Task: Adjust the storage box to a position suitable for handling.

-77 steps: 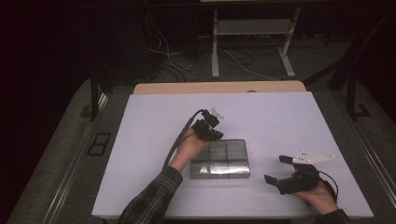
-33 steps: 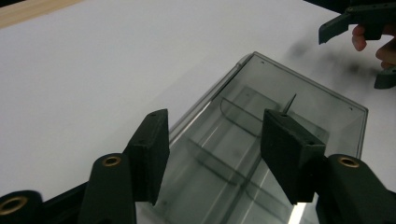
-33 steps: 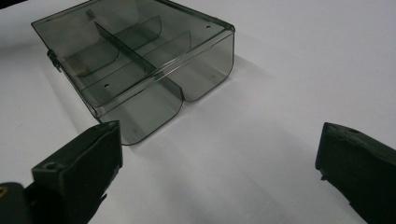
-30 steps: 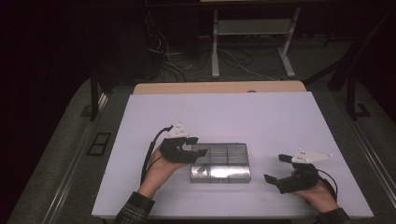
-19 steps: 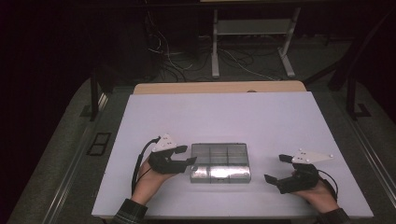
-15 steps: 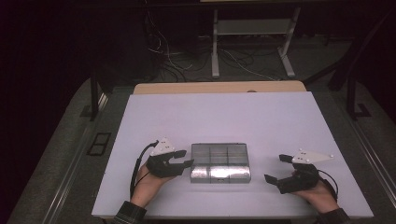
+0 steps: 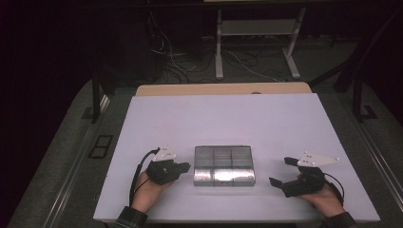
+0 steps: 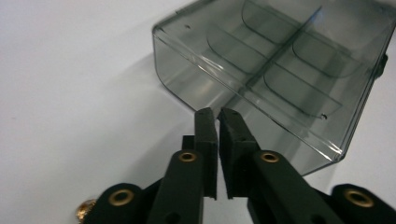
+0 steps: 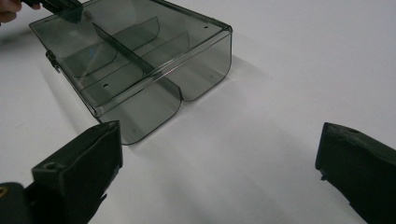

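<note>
A smoky clear plastic compartment box [image 7: 223, 165] lies shut and flat on the white table, with dividers visible through its lid [image 8: 280, 60] [image 9: 140, 60]. My left gripper [image 7: 186, 166] rests low just left of the box, pointing at its left side. Its jaws have just been closing and now stand shut [image 8: 217, 116] with nothing between them, a short way from the box wall. My right gripper [image 7: 279, 172] sits to the right of the box, its jaws spread wide open [image 9: 219, 163] and empty, aimed at the box's near right corner.
The white tabletop [image 7: 218, 118] stretches bare behind the box to a wooden strip [image 7: 223, 89] at the far edge. Beyond it lie floor cables [image 7: 190, 61] and a metal stand [image 7: 256, 28]. Dark floor rails flank both table sides.
My left hand has drawn back off the box, gone left and toward the near edge, and settled beside the box with its jaws brought together. The right hand and the box have stayed put.
</note>
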